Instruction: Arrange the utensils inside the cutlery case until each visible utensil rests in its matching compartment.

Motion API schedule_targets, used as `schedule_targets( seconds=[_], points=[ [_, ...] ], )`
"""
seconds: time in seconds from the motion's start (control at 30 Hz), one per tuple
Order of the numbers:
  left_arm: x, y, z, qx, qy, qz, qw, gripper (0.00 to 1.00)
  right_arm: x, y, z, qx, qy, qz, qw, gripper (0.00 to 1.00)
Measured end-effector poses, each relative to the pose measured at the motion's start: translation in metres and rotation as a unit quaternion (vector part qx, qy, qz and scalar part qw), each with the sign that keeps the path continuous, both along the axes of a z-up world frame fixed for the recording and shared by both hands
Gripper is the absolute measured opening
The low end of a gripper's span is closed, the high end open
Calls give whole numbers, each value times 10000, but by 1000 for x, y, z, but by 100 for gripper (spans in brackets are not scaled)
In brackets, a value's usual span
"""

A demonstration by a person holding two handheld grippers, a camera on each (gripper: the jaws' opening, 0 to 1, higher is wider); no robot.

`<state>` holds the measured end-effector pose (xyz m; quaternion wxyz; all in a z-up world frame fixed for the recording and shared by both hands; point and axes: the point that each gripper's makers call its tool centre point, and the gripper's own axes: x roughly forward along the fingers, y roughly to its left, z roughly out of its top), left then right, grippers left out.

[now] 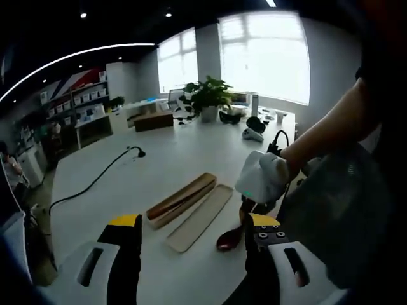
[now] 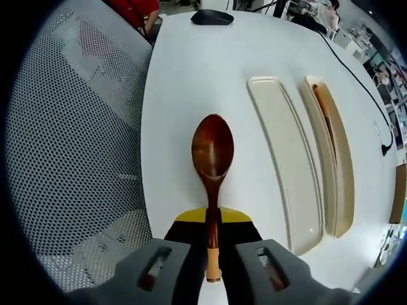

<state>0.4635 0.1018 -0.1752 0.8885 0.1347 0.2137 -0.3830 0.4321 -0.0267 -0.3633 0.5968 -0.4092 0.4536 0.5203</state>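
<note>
Here the right gripper clamps the dark red wooden spoon by its handle above the white table. Right of it lie the flat beige lid and the long wooden cutlery case. The left gripper hangs with jaws apart, holding nothing.

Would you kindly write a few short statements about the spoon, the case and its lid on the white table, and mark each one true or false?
1. The right gripper is shut on the dark red-brown wooden spoon. True.
2. The spoon's bowl points toward the gripper. False: the bowl points away, and the jaws hold the handle.
3. The flat beige lid lies beside the light wooden cutlery case on the white table. True.
4. The lid covers the case. False: it lies off the case, and the case is open.
5. The left gripper holds the lid. False: its jaws stand open with nothing between them.
</note>
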Motion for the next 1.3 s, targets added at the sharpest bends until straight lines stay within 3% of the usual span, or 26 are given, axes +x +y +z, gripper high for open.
schedule_targets(
  seconds=[0.63, 0.87, 1.03, 1.3],
  points=[
    [-7, 0, -5, 153, -20, -92, 9998, 68, 0, 0, 0, -54, -321, -18, 9995, 1],
    [-8, 0, -5, 158, -20, -127, 9998, 68, 3, -3, 1, -92, -275, -96, 9995, 0],
    [-7, 2, -5, 143, -20, -114, 9998, 68, 12, 1, 14, 167, -309, -332, 9988, 0],
    [-6, -1, -2, 105, -39, -187, 9998, 68, 22, 10, 33, 391, -448, -363, 9976, 0]
  ],
)
